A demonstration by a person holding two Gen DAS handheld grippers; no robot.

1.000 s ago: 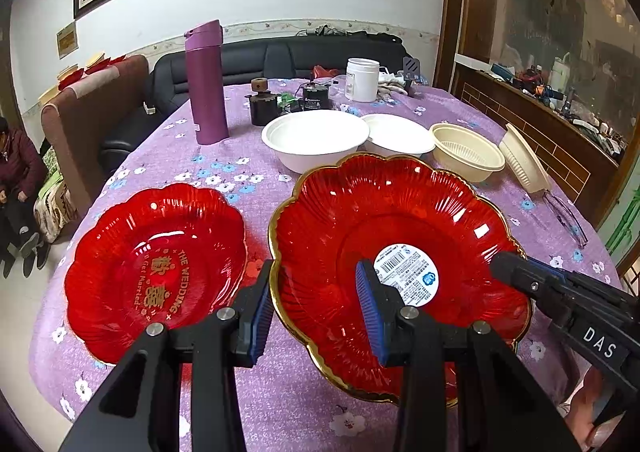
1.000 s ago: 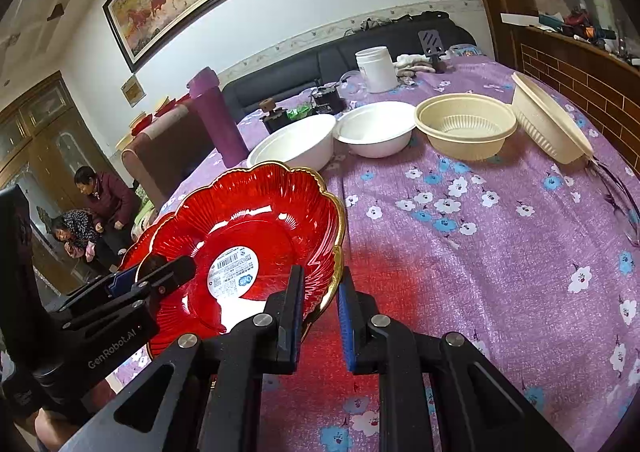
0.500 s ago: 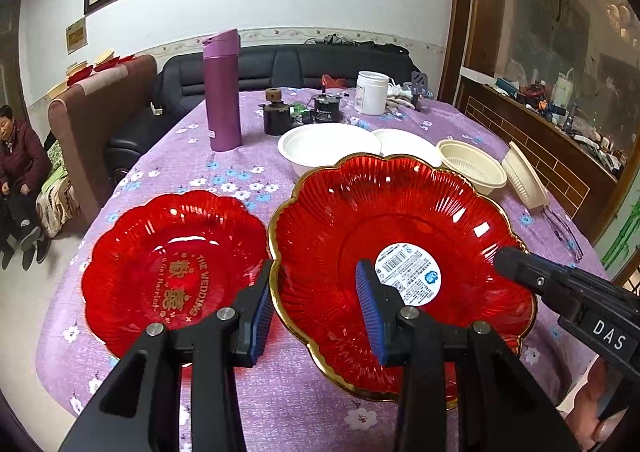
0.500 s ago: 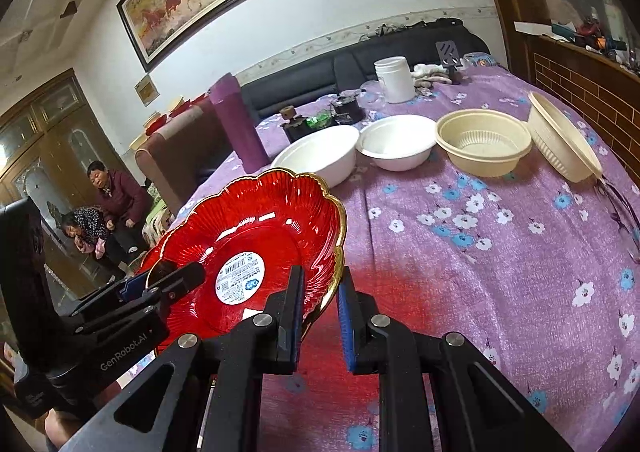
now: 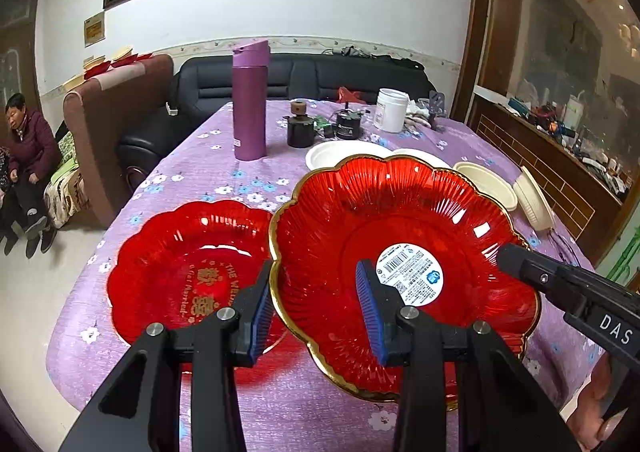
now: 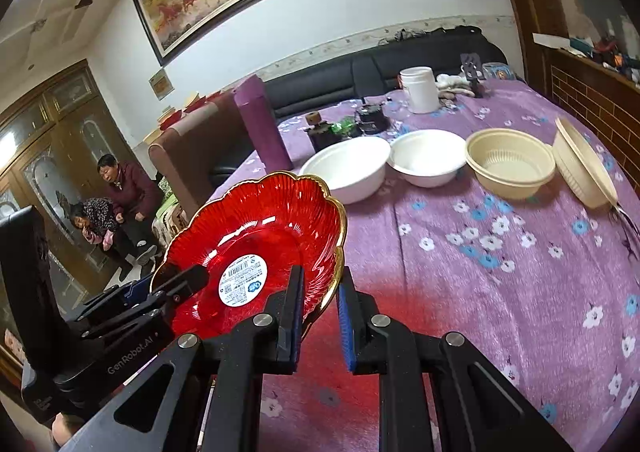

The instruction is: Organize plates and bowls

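A gold-rimmed red flower-shaped plate (image 5: 400, 219) with a white barcode sticker is held above the purple floral tablecloth; it also shows in the right wrist view (image 6: 256, 236). My left gripper (image 5: 316, 310) is shut on its left rim, one finger inside and one outside. My right gripper (image 6: 318, 310) is shut on its opposite rim. A second red plate (image 5: 188, 260) with gold lettering lies flat on the table to the left. Two white bowls (image 6: 348, 167) (image 6: 426, 155) and two cream bowls (image 6: 510, 159) (image 6: 584, 167) sit further back; the far-right cream bowl is tilted.
A tall purple flask (image 5: 250, 99), a dark jar (image 5: 300, 127), a white tub (image 5: 391, 109) and small clutter stand at the table's far end. A black sofa is behind. Two people (image 6: 116, 191) sit at the left. A brick ledge runs along the right.
Both grippers have raised the gold-rimmed plate higher above the table and both views have tilted upward. The plate on the table has not moved.
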